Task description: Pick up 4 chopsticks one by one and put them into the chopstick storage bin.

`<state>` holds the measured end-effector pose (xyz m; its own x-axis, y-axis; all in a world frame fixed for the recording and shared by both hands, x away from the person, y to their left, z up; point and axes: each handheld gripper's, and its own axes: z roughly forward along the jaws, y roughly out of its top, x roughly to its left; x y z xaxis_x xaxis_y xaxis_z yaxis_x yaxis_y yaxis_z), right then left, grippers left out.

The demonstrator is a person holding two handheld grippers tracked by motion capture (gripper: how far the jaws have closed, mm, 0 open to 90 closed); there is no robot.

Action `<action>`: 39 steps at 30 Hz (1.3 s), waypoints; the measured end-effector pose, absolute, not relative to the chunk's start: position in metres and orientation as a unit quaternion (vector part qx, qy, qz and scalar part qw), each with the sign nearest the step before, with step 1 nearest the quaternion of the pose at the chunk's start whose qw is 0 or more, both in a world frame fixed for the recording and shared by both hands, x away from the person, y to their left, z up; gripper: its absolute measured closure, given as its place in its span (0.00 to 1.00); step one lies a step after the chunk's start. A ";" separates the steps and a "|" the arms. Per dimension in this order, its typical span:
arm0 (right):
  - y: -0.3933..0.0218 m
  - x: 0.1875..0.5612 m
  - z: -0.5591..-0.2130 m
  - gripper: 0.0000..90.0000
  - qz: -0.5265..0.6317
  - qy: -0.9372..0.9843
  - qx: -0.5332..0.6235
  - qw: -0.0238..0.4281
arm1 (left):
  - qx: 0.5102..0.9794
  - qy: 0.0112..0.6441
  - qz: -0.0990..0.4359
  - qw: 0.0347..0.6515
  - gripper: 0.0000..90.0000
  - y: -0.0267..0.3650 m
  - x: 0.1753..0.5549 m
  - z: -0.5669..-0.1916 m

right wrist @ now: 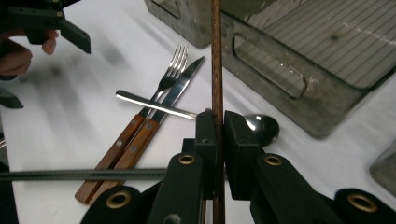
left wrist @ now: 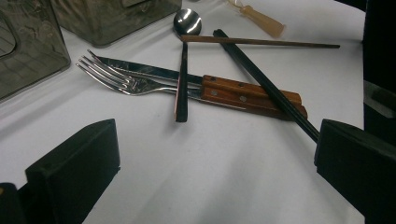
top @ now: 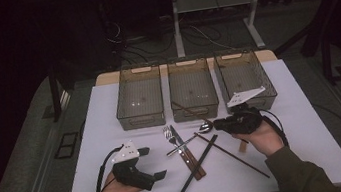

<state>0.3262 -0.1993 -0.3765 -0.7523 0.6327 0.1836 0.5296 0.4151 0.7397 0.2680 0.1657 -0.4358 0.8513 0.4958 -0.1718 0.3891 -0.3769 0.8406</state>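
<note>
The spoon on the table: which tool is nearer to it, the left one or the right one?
Right. The right tool is directly beside the spoon, shut on a brown chopstick. The left tool stands open, farther away, past the fork and knife.

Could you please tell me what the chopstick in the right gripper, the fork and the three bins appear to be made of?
The brown chopstick, clamped in the right gripper, looks like wood or bamboo: matte, reddish-brown, slightly rough. The fork has a polished metal head, likely stainless steel, bright with reflections; its handle looks like varnished wood with metal rivets. The bins seem smoky translucent plastic, with ribbed floors showing through the walls.
</note>
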 end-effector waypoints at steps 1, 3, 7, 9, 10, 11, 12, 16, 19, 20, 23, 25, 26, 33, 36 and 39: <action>-0.197 0.328 -0.376 0.94 0.415 0.839 0.346 0.062 | 0.828 0.267 0.054 0.490 0.00 0.166 0.268 -0.436; -0.193 0.332 -0.375 0.94 0.414 0.840 0.345 0.062 | 0.829 0.266 0.056 0.489 0.00 0.165 0.268 -0.436; -0.184 0.342 -0.373 0.94 0.412 0.840 0.347 0.062 | 0.830 0.263 0.056 0.488 0.00 0.164 0.267 -0.436; -0.179 0.347 -0.371 0.94 0.410 0.841 0.347 0.064 | 0.831 0.262 0.056 0.488 0.00 0.164 0.267 -0.436; -0.177 0.349 -0.370 0.94 0.410 0.841 0.347 0.066 | 0.832 0.260 0.055 0.486 0.00 0.164 0.267 -0.436; -0.175 0.352 -0.369 0.94 0.409 0.841 0.348 0.065 | 0.833 0.260 0.055 0.486 0.00 0.164 0.268 -0.437; -0.173 0.354 -0.368 0.94 0.408 0.841 0.349 0.067 | 0.834 0.259 0.055 0.484 0.00 0.164 0.268 -0.436; -0.166 0.363 -0.361 0.94 0.411 0.839 0.350 0.069 | 0.836 0.255 0.052 0.483 0.00 0.163 0.267 -0.436; -0.160 0.369 -0.357 0.94 0.409 0.840 0.351 0.072 | 0.835 0.255 0.051 0.485 0.00 0.163 0.267 -0.437; -0.158 0.371 -0.356 0.94 0.408 0.839 0.352 0.071 | 0.835 0.255 0.051 0.485 0.00 0.163 0.267 -0.437; -0.152 0.378 -0.352 0.94 0.408 0.839 0.352 0.076 | 0.836 0.253 0.051 0.485 0.00 0.163 0.268 -0.436; -0.149 0.382 -0.349 0.94 0.406 0.838 0.357 0.075 | 0.835 0.254 0.050 0.486 0.00 0.163 0.267 -0.436; -0.147 0.384 -0.348 0.94 0.406 0.839 0.355 0.077 | 0.835 0.254 0.050 0.485 0.00 0.163 0.268 -0.436; -0.131 0.402 -0.341 0.94 0.400 0.838 0.364 0.073 | 0.835 0.253 0.047 0.487 0.00 0.162 0.268 -0.436; -0.124 0.410 -0.340 0.94 0.400 0.837 0.365 0.075 | 0.834 0.254 0.046 0.487 0.00 0.162 0.268 -0.437; -0.115 0.418 -0.338 0.94 0.397 0.837 0.368 0.077 | 0.834 0.253 0.047 0.487 0.00 0.162 0.268 -0.437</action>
<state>0.4185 -0.1149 -0.3380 -0.7175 0.6772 0.1632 0.5552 0.4144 0.7211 0.2675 0.1615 -0.4365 0.8678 0.4678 -0.1677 0.3759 -0.3971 0.8372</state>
